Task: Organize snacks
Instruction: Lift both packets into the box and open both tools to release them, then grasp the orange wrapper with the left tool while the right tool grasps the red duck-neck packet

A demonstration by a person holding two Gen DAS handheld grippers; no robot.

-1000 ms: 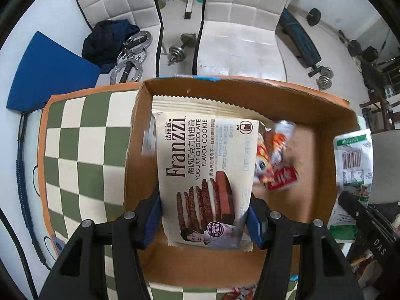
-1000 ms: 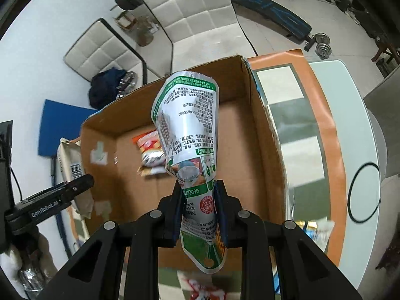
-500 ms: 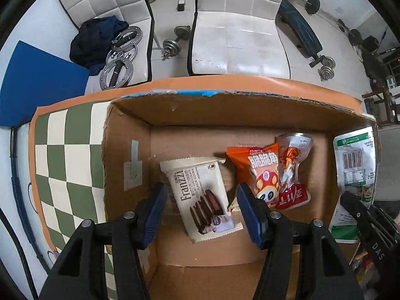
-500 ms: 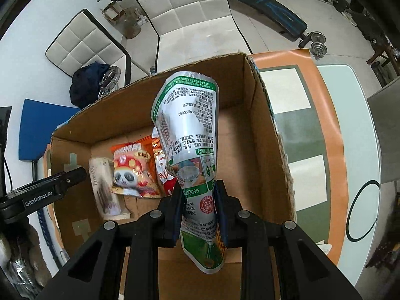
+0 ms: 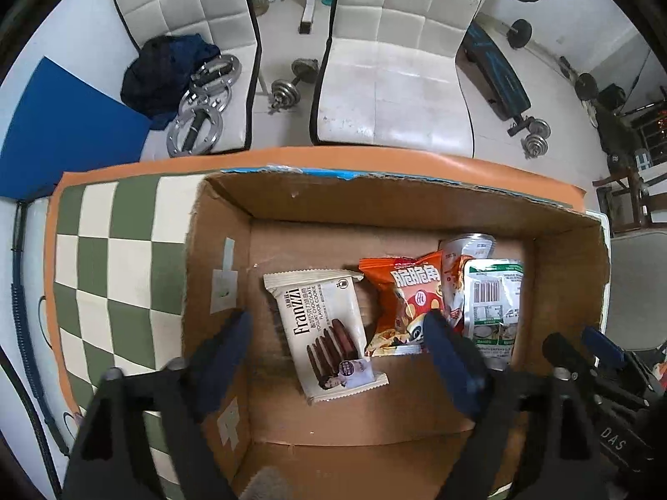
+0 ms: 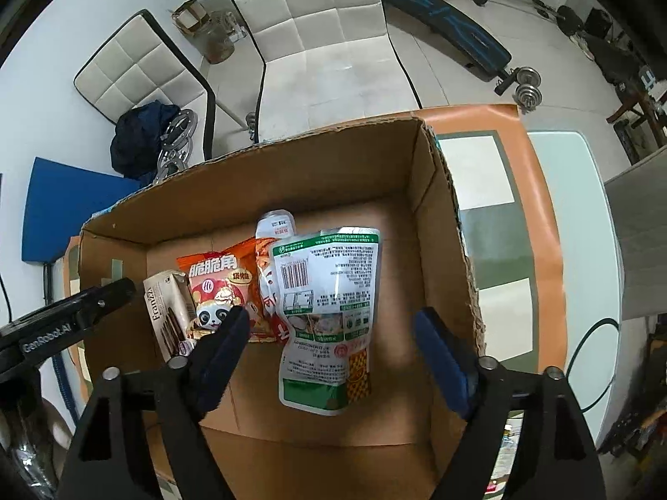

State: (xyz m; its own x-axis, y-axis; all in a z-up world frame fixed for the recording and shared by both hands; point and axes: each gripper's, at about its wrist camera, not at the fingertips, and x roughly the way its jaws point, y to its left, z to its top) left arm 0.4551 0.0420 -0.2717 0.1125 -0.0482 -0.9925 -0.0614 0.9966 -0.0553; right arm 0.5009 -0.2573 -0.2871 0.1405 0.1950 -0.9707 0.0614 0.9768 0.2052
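An open cardboard box (image 5: 216, 246) (image 6: 442, 216) stands on the checkered table. On its floor lie a cream Franzzi cookie pack (image 5: 325, 333) (image 6: 166, 312), an orange panda snack bag (image 5: 406, 304) (image 6: 216, 291), a red-and-white packet (image 5: 452, 262) (image 6: 273, 225) and a green-and-white pouch (image 5: 494, 304) (image 6: 329, 312). My left gripper (image 5: 337, 333) is open and empty above the cookie pack. My right gripper (image 6: 331, 329) is open and empty above the pouch.
The green-and-white checkered cloth (image 5: 112, 258) with an orange border covers the table left of the box, with glass table (image 6: 579, 208) to the right. White chairs (image 5: 396, 62), dumbbells (image 5: 292, 83) and a bench (image 6: 442, 4) stand on the floor beyond.
My left gripper let go of the Franzzi pack, which now lies in the box. My right gripper opened and the green-and-white pouch dropped onto the box floor beside the other snacks.
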